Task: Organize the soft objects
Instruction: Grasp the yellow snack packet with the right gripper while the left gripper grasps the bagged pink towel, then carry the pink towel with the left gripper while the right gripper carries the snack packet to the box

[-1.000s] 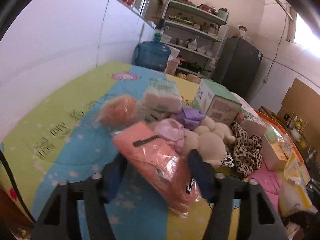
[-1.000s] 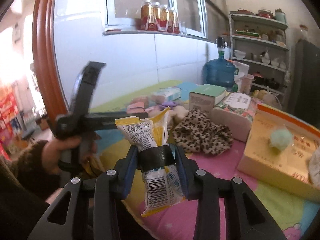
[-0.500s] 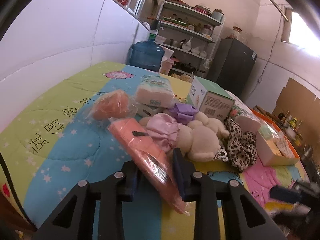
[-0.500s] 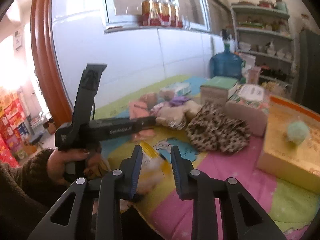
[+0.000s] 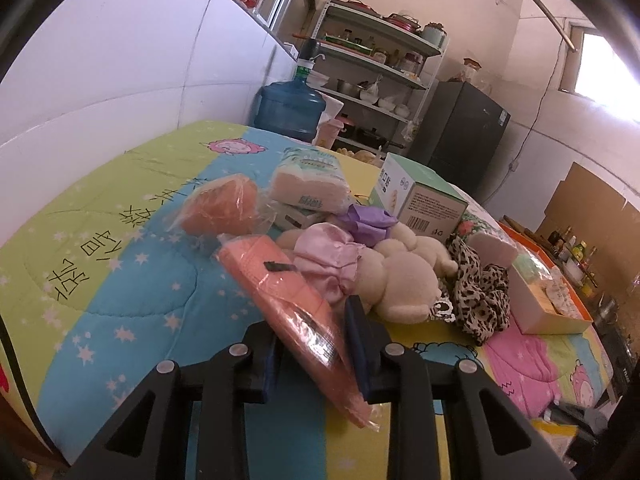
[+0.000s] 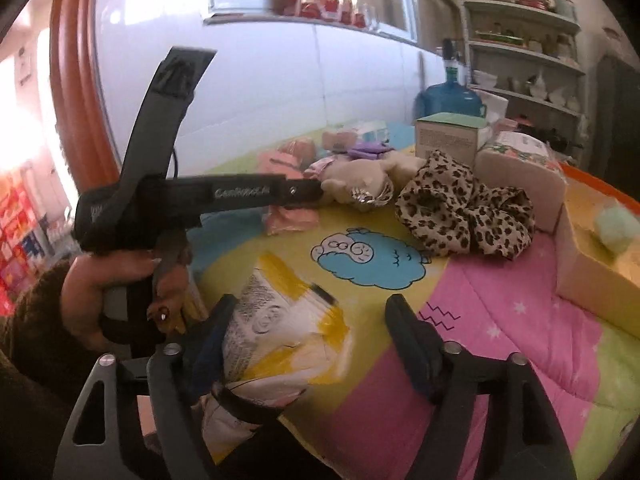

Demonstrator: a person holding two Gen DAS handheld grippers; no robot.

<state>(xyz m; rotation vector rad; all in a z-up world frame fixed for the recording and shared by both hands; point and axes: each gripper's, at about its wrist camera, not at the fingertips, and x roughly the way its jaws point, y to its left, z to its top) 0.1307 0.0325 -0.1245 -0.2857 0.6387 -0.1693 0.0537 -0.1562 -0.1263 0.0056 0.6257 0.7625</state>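
Two grippers are working over a bed covered by a bright cartoon quilt [image 5: 120,288]. The left gripper [image 5: 316,344] is clamping a long salmon-pink packet in clear wrap [image 5: 288,292]; its jaws have just been closing, and both blue pads are now pressing the packet's sides. The packet's long axis is running from the near end, which is sticking out below the fingers toward the camera, away and to the left toward the pile, with the far end lying just beside a round orange bundle in plastic [image 5: 220,208] and touching a pale pink satin cloth [image 5: 328,264]. Past these are sitting a cream plush toy [image 5: 400,284], a leopard-print scrunchie [image 5: 480,292] and a green-topped box [image 5: 424,200].

The right gripper [image 6: 308,344] is standing partly open, its jaws having just been opening; a yellow-and-white snack bag [image 6: 280,340] is lying between them, leaning against the left finger, while the right finger is standing clear of it. The bag's long axis is pointing roughly away from the camera, tilted left, near the quilt's front edge.

In the right wrist view, a hand [image 6: 92,300] in a dark sleeve is gripping the left gripper's handle. Open quilt is lying to the left of the pile and across the pink patch [image 6: 500,340] right of the bag.
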